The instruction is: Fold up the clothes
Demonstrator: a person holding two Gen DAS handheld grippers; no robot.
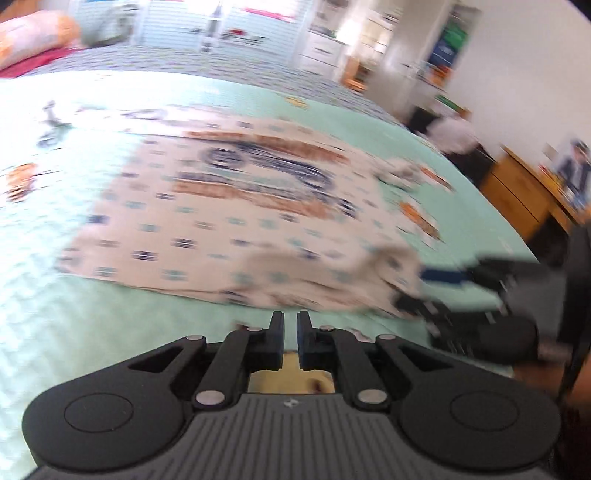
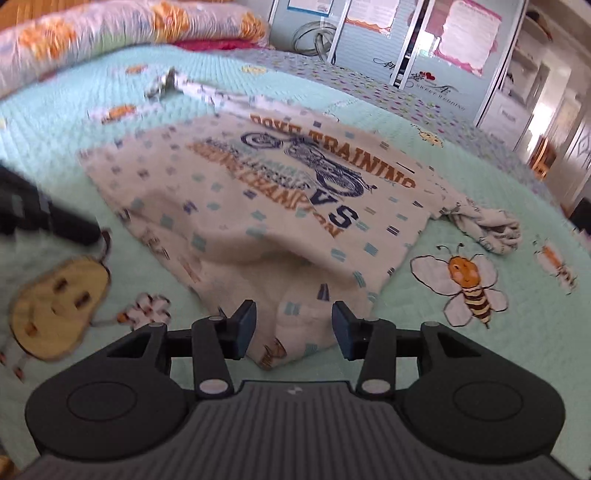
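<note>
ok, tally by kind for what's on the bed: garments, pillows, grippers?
Printed shirts: 1
Pillows: 1, floral, at the head of the bed
Grippers: 2, left gripper and right gripper
Total: 4
The teal quilt is not counted.

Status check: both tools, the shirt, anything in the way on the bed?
Left tool nearly shut, empty. Right tool open over shirt hem, not gripping. Shirt part-folded on bedspread. Nothing in the way.
</note>
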